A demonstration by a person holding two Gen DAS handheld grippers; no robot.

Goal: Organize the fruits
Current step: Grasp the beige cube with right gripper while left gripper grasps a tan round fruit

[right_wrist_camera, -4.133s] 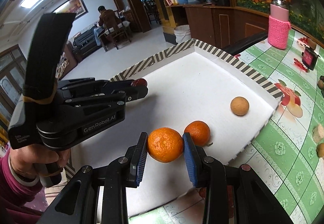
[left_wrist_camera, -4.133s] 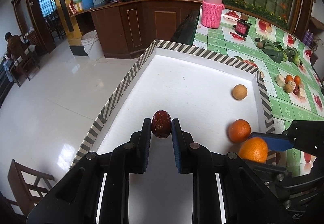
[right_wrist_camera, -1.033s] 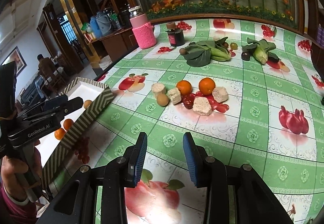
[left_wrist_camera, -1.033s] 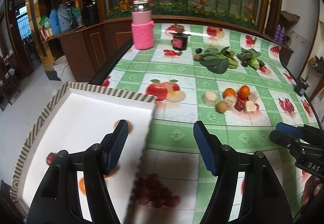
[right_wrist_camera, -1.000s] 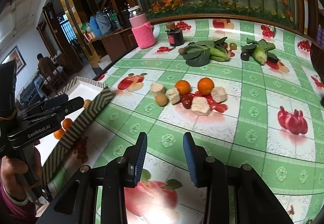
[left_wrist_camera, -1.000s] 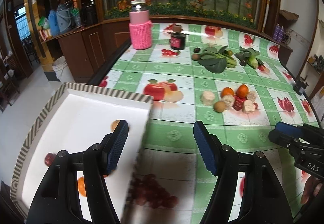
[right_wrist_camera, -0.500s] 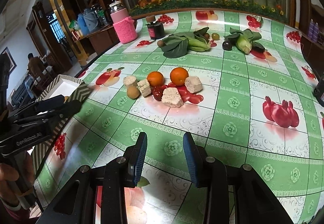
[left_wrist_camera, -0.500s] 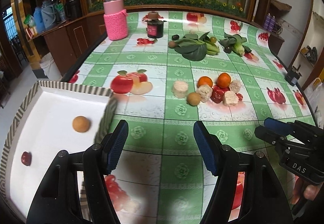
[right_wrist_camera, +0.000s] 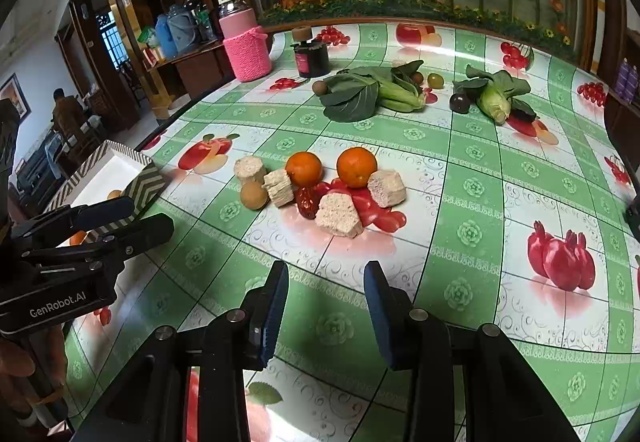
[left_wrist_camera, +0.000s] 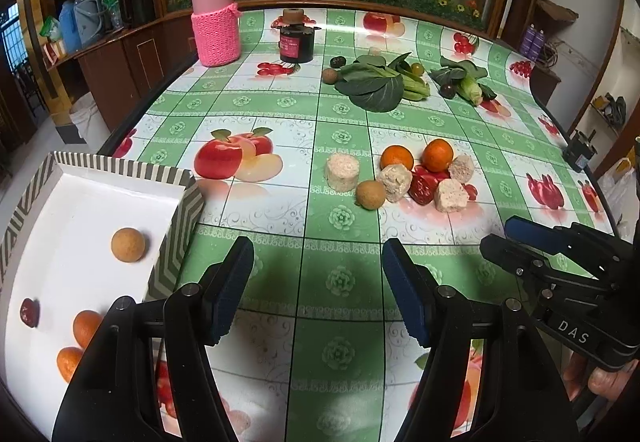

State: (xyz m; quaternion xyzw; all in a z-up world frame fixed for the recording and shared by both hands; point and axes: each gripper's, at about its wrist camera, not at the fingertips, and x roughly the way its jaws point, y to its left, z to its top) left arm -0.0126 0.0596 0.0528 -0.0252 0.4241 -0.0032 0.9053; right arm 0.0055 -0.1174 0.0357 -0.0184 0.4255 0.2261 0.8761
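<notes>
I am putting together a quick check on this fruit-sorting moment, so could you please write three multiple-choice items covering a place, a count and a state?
1. Where does the round tan fruit in the white striped-rim tray lie?
A. beside the far wall
B. on the tablecloth
C. in a gripper

2. How many oranges lie in the tabletop pile?
A. one
B. two
C. four

3. What is between the left gripper's blue pads?
A. an orange
B. a red date
C. nothing

Answers: 1 A, it sits apart from the tray's other fruit, nearest the far wall. 2 B, one orange and another orange. 3 C, only tablecloth shows between them.
</notes>
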